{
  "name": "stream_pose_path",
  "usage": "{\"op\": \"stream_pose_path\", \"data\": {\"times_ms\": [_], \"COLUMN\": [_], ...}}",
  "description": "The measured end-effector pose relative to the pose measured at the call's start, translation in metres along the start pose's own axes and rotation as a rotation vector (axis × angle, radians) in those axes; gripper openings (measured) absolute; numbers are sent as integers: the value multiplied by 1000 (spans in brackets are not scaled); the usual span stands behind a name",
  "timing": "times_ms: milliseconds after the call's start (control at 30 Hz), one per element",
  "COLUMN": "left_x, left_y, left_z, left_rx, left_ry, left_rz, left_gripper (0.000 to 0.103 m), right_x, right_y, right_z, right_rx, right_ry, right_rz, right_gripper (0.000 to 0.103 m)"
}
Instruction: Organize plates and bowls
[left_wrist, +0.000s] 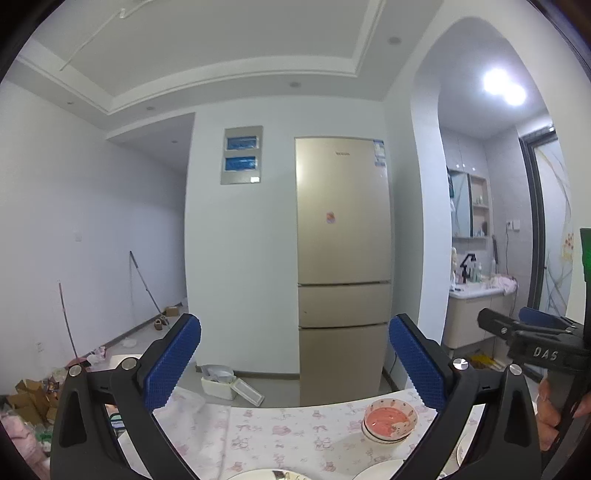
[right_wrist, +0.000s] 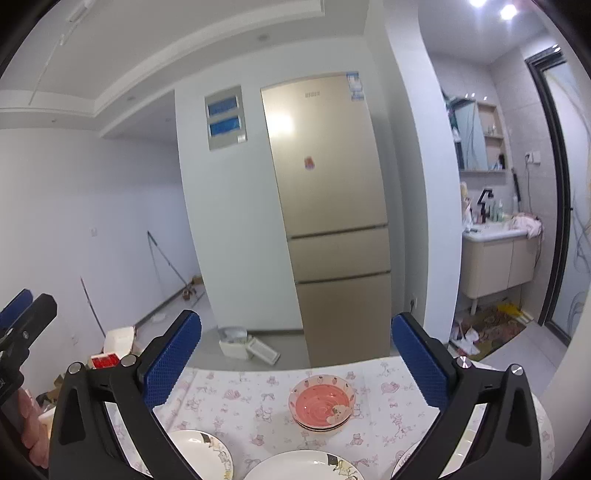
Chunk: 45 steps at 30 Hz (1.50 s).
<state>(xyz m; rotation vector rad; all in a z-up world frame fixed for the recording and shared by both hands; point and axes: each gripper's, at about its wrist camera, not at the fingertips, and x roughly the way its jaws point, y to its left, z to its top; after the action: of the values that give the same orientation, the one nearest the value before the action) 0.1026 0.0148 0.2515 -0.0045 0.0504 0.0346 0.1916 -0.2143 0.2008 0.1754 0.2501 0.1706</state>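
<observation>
Two grippers, both with jaws spread wide and nothing between them. Left gripper: black frame, blue pads with a fine knurled texture, held above the near edge of the table, touching nothing. Right gripper: same build, same wide spread, also clear of everything; pads hang over the tablecloth.

Tablecloth is white fabric, printed with small pink bears and bows, slightly rumpled at the left.

Stack of bowls sits right of centre on the cloth, round, glazed, pink inside with a pale patterned rim and a small bear figure; at least two nested, top one empty. From the left wrist view the same stack lies just inside the right finger.

White plates with cartoon prints lie along the near edge, round, glossy, shallow; another plate to the left.

Far side: a tall champagne-gold fridge, smooth metal front, three doors.
</observation>
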Motion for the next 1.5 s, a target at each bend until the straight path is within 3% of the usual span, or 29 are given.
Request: {"op": "stream_pose_path", "data": {"times_ms": [133,300,367,467,633,733,900,1033,1233,1400,1500], "left_x": [-22,-18,-17,-15,8,22,51,62,73,83,92], "left_y": [26,51,61,70,76,79,105,124,131,135,139], "left_z": [-15,-58,-80,-110,-155,-174,-206,-230,-270,-291,-300], "left_rx": [-31,-81,-84,-95,-92,-88,-207,-260,-225,-276,-323], "left_ry": [37,134,143,119,205,256,393,452,558,626,679], "left_rz": [12,34,83,148,158,144,102,125,139,106,58], "left_gripper": [103,103,103,103,103,103,103,103,103,102,85], "right_x": [-15,-2,7,18,33,47,83,110,132,146,157], "right_y": [6,21,29,42,54,60,79,85,89,88,85], "right_z": [-6,-32,-48,-75,-115,-133,-162,-181,-216,-240,-253], "right_rx": [56,125,113,89,21,22,3,20,45,51,67], "right_ry": [-8,72,121,148,185,219,360,474,556,620,671], "right_rz": [34,102,115,64,70,116,159,196,264,286,284], "right_gripper": [103,103,103,103,103,103,103,103,92,80,69]}}
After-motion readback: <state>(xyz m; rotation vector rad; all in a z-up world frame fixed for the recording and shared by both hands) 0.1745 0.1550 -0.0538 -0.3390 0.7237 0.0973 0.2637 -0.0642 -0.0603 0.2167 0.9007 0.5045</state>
